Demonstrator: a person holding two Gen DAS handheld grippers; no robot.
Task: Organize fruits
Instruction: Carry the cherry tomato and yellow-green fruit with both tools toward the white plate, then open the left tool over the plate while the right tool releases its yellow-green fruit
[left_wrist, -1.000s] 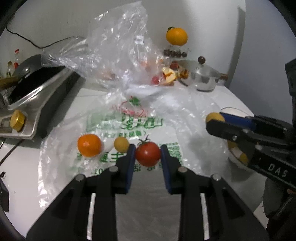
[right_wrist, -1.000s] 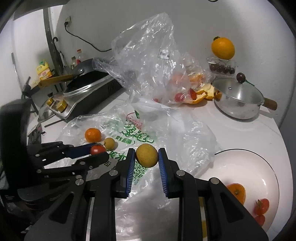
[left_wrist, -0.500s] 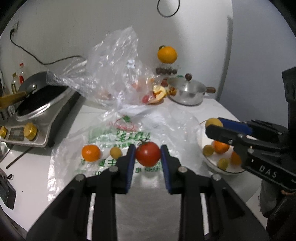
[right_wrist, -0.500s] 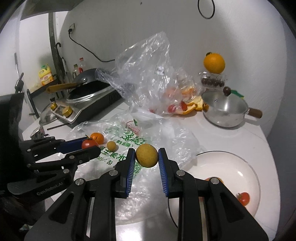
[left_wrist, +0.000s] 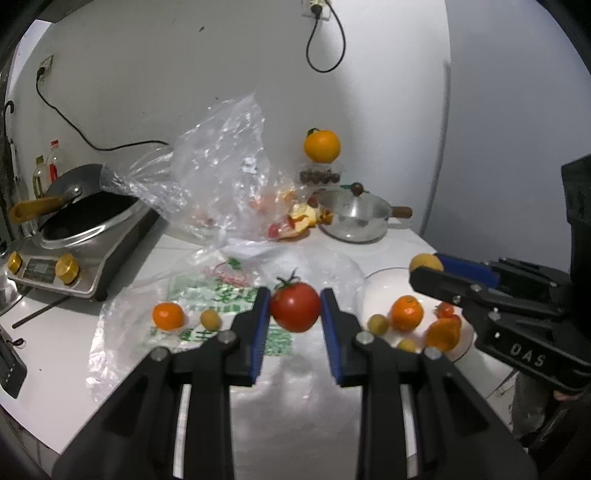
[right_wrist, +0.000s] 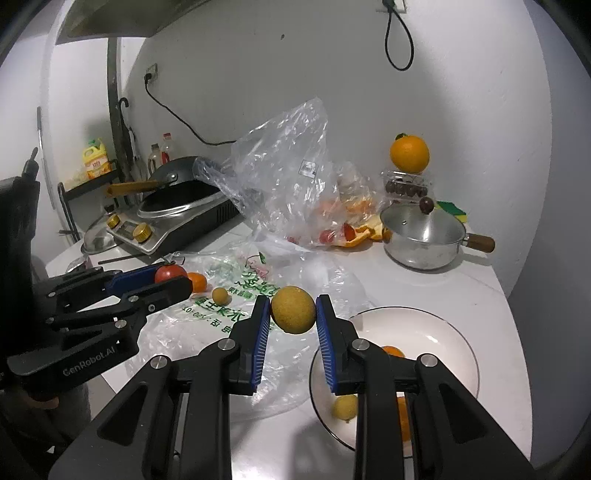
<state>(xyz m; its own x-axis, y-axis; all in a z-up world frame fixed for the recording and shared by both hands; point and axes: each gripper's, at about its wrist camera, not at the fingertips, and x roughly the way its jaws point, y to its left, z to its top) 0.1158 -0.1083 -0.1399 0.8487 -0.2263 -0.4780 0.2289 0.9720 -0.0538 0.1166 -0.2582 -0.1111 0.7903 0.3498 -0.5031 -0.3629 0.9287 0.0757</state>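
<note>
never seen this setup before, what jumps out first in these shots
Two fruits held in the air: a round red tomato clamped in the left gripper and a dull yellow round fruit in the right gripper. Beyond them, a crumpled clear plastic bag rises mid-counter, and a white round plate holds fruit at right.

A white wall (right_wrist: 295, 92) backs a white countertop (right_wrist: 424, 284). At eleven o'clock in the right wrist view a socket (right_wrist: 152, 72) feeds a black cable (right_wrist: 177, 114) down toward a stove (right_wrist: 177, 221) at nine o'clock. A second cable loop (right_wrist: 397, 40) hangs at one o'clock. A dark shelf rack (right_wrist: 88, 184) stands far left. Lighting is dim and cool.
</note>
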